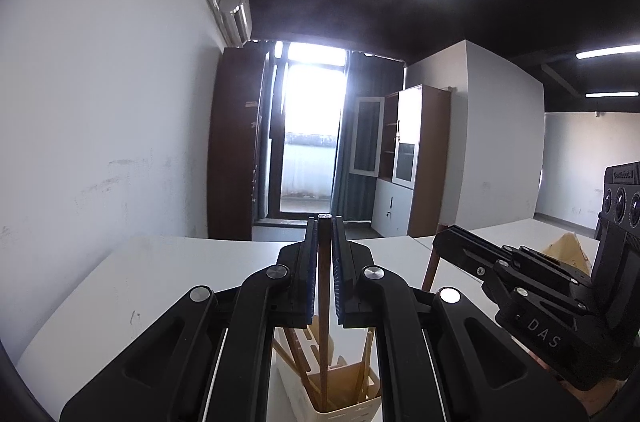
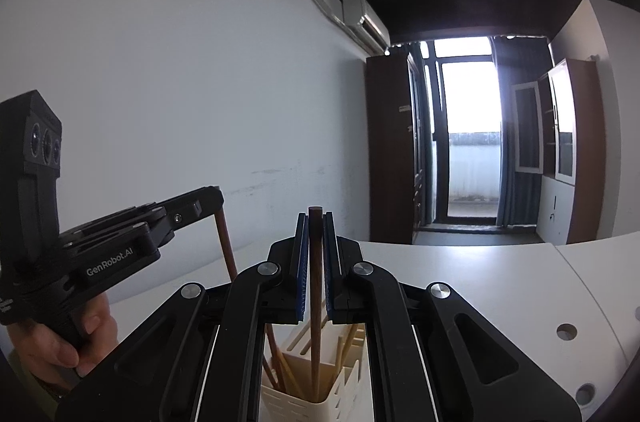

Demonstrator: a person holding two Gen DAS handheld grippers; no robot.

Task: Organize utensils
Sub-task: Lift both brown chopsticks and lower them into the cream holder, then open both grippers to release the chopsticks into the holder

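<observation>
My left gripper [image 1: 324, 222] is shut on a dark brown chopstick [image 1: 323, 286] that stands upright between its blue pads. Its lower end reaches down into a cream slotted utensil holder [image 1: 352, 408], which has several wooden utensils in it. My right gripper [image 2: 315, 218] is shut on a second brown chopstick [image 2: 315, 302], whose lower end is also inside the holder [image 2: 340, 396]. Each gripper shows in the other's view: the right gripper [image 1: 440, 238] at the right, the left gripper [image 2: 216, 196] at the left, held by a hand [image 2: 56, 346].
The holder stands on a white table [image 1: 140, 282] next to a white wall. A cardboard box [image 1: 568, 246] lies on the table at the far right. The right table section has round holes [image 2: 566, 332]. Brown cabinets and a glass door stand beyond the table.
</observation>
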